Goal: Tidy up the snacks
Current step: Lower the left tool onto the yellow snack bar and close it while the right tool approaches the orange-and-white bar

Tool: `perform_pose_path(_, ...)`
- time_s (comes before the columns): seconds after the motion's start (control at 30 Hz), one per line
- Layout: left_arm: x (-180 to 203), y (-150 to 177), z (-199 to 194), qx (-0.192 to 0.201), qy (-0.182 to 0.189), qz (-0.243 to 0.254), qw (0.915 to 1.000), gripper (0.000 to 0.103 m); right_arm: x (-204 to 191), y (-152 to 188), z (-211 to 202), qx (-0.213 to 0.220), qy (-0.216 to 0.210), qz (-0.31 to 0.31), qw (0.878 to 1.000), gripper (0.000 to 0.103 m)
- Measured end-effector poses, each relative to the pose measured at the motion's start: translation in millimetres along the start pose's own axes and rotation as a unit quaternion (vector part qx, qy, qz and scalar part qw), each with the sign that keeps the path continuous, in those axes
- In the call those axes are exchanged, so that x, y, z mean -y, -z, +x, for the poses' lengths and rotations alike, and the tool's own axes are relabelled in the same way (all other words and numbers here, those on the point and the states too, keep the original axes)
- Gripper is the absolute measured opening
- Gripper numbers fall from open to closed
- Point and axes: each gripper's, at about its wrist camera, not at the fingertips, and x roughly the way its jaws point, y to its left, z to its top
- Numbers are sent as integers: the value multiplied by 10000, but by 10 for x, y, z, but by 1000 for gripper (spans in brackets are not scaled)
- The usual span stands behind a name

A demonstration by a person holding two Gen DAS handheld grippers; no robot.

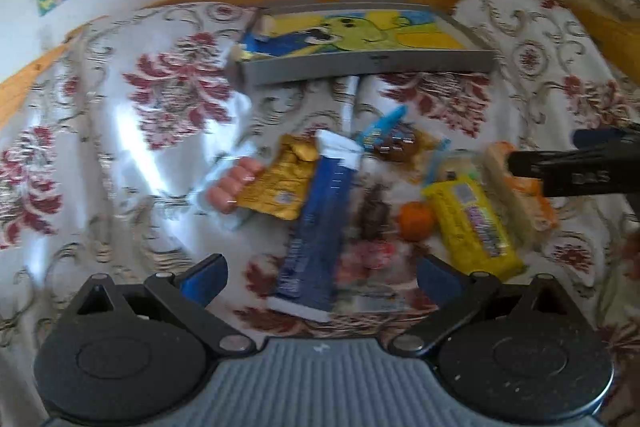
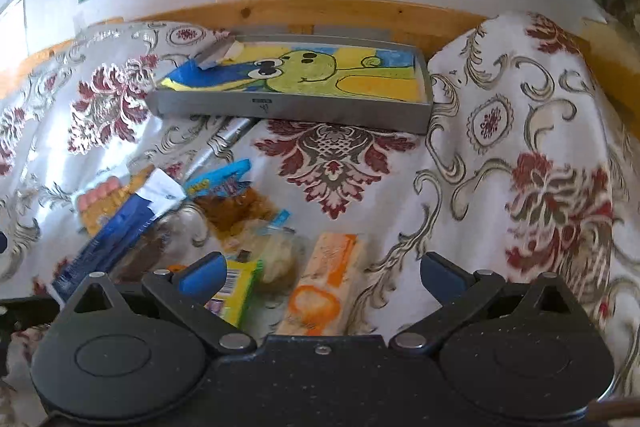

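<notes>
Left gripper (image 1: 322, 277) spread over blue packet (image 1: 316, 227), tray (image 1: 368, 67) beyond

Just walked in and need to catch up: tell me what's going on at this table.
A person is sorting snacks with a handheld claw in each hand. Both the left claw and the right claw are open and hold nothing. The snacks lie in a loose pile on the floral tablecloth: a long blue packet, a gold wrapper, a yellow bar and an orange-and-white packet. The grey tray behind them holds no snacks.
</notes>
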Motion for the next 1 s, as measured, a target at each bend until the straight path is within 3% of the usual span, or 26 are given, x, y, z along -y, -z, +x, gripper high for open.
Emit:
perform_pose_path(0.2, 154, -31, 140, -195, 562, 51, 9982, 102, 12, -6, 144, -351, -84, -263, 9990, 102)
perform_pose_path(0.4, 340, -118, 345, -458, 815, 183, 9954, 102, 69, 39, 275, -649, 124, -135, 9977, 102)
perform_pose_path(0.57, 473, -208, 449, -572, 1150, 274, 9913, 102, 109, 64, 324, -830, -145, 19, 9964, 102)
perform_pose_path(0.67, 517, -239, 532, -726, 1330, 180, 9883, 102, 86, 69, 338, -882, -3, -72, 9961, 92)
perform_pose_path(1.0, 599, -234, 700, -1027, 1150, 55, 9880, 96, 170, 82, 362, -968, -45, 178, 9951, 78)
